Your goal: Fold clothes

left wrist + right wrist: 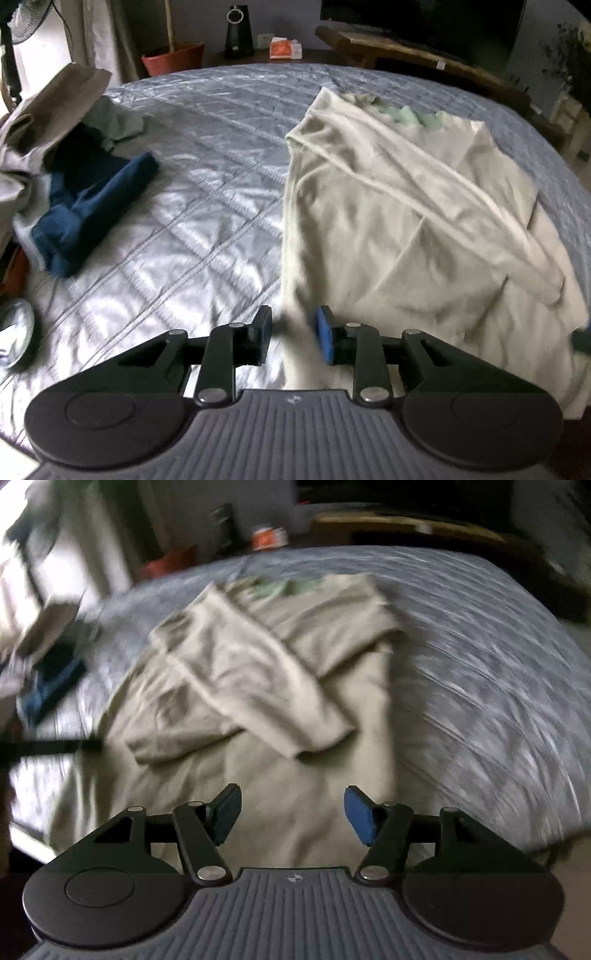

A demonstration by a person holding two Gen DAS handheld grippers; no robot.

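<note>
A grey quilted bed (207, 192) is covered by a cream long-sleeved shirt (399, 221), with a navy garment (99, 206) left of it.

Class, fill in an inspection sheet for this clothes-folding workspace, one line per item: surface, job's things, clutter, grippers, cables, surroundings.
Surface: grey-blue quilted bedspread, creased.
Job's things: cream long-sleeved top spread out, sleeves folded across its body.
Clutter: navy blue garment and rumpled grey-beige clothes pile at the bed's left edge.
Grippers: left gripper straddles the top's near edge, jaws narrowly apart; right gripper open above the top.
Cables: nothing seen.
Surroundings: terracotta pot, black speaker, wooden bench.
</note>
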